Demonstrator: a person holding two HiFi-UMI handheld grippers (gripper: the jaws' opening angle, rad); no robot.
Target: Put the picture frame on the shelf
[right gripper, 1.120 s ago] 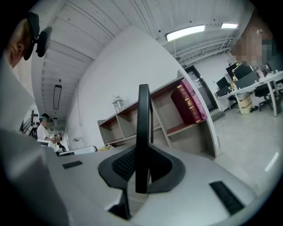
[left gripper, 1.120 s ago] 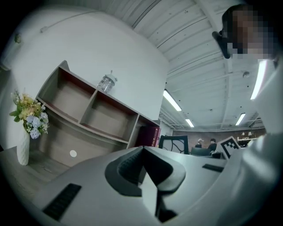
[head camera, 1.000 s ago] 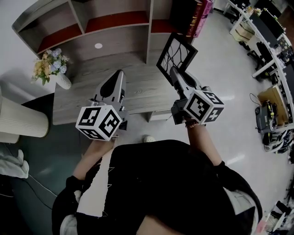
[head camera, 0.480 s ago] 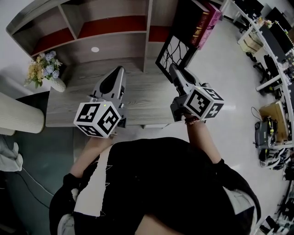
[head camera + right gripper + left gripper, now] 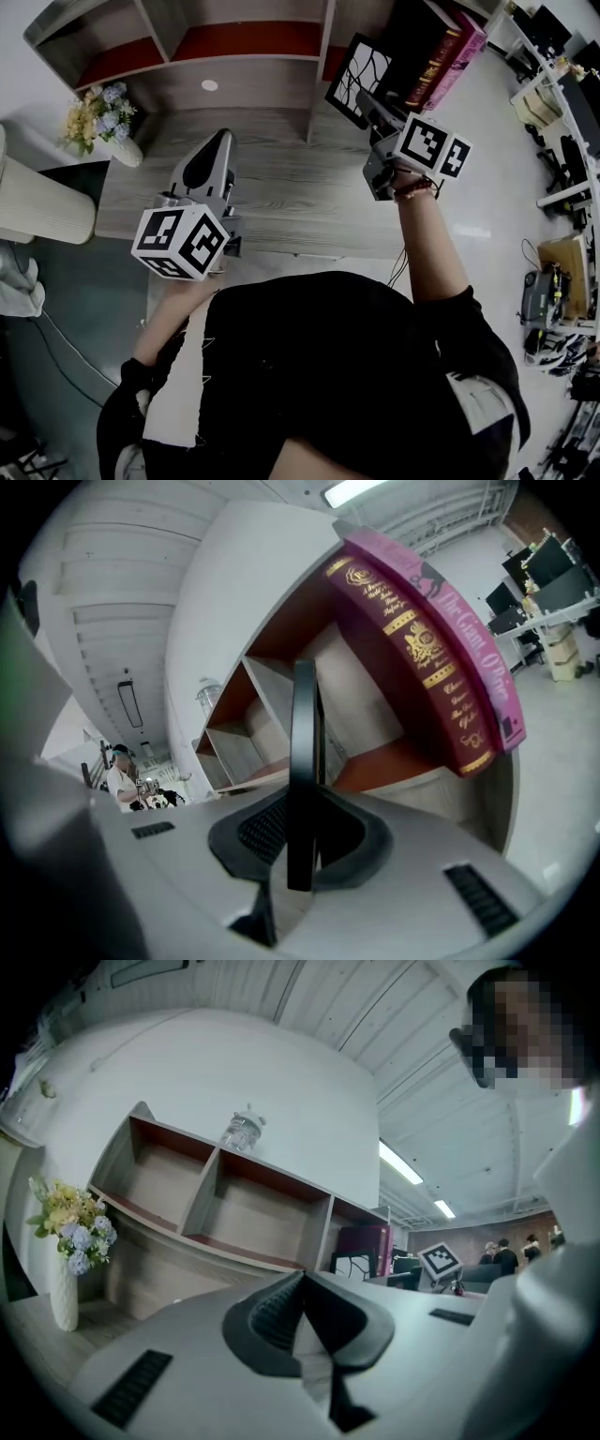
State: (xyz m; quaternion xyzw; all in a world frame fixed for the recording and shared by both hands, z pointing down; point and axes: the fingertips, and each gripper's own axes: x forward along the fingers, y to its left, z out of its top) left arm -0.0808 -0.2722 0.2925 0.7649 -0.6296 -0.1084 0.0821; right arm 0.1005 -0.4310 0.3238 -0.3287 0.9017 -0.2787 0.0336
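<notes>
The picture frame, black with a white branch pattern, stands upright in my right gripper, which is shut on its lower edge. It hangs just in front of the rightmost shelf compartment, beside the leaning books. In the right gripper view the frame is edge-on between the pads, with the red shelf floor just beyond. My left gripper hovers over the desk, shut and holding nothing; its tips meet in the left gripper view, which shows the shelf.
A maroon book and a pink book lean in the right compartment. A vase of flowers stands at the grey desk's left end. A bottle sits on the shelf's top. Office desks lie at the right.
My right gripper has carried the frame up and to the right, closer to the right shelf compartment and the books. The left gripper has shifted a little over the desk.
</notes>
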